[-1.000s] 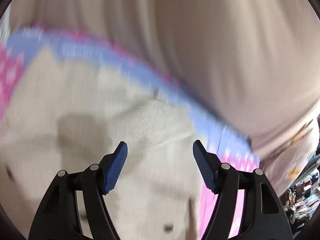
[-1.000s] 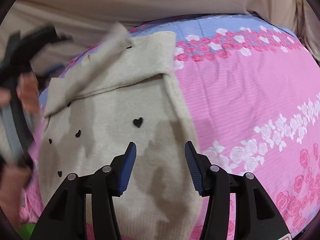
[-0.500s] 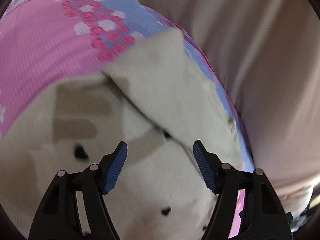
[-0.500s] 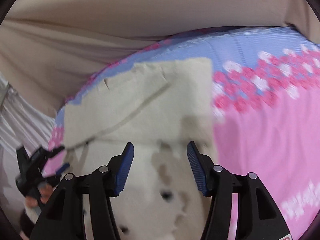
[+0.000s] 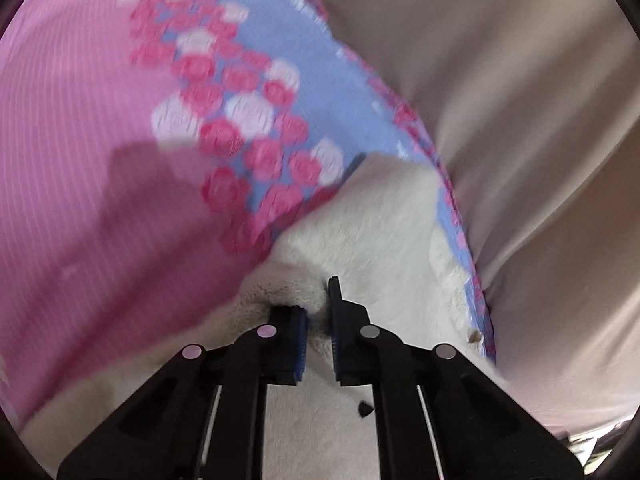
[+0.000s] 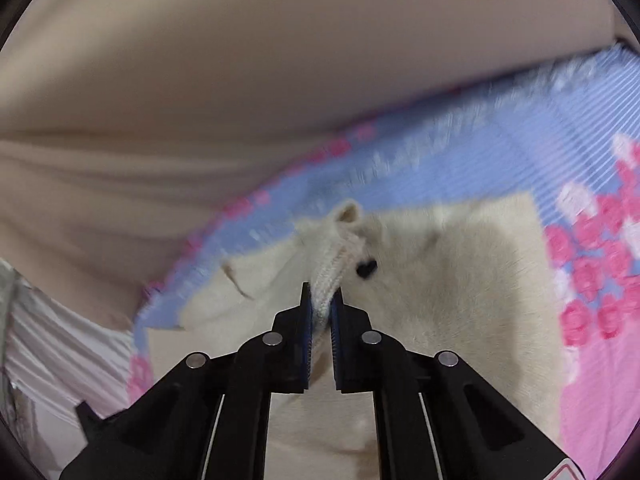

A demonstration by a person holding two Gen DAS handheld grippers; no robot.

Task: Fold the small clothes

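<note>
Where blur allows, floral bedsheet [image 5: 100,128] meets seemingly beige curtain [image 6: 240,60].

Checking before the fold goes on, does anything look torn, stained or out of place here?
Nothing stands out. The cream sweater looks intact on the floral bedsheet; the left gripper and right gripper each pinch a bunched edge of it.
</note>
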